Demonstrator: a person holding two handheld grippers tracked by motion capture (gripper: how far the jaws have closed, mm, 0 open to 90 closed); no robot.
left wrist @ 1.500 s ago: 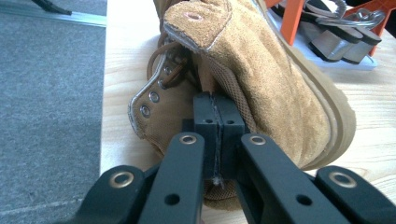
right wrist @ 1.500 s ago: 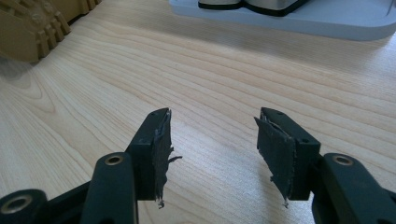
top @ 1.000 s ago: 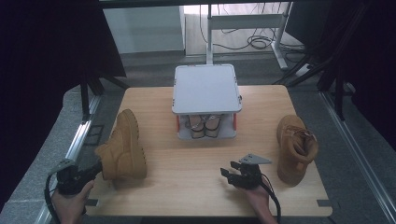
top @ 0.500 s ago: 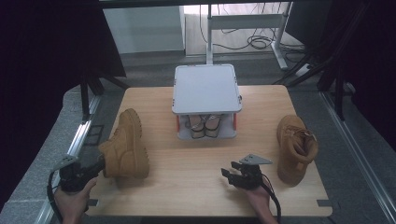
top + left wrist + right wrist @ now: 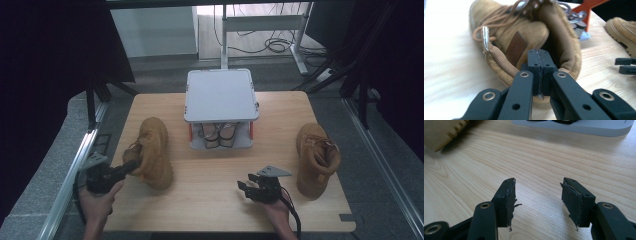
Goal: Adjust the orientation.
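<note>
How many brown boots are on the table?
2. One boot lies on the table's left side, its collar pinched in the left gripper. The other boot lies at the right edge, untouched.

From above the near edge we looked forward and down over the whole table. The left gripper's camera sat close against the left boot. The right gripper's camera skimmed low over the tabletop. Both shared the boot and the wood.

It looks like a lab or test room. A wooden table stands between black curtains. Loose cables lie on the floor beneath a metal desk frame.
</note>
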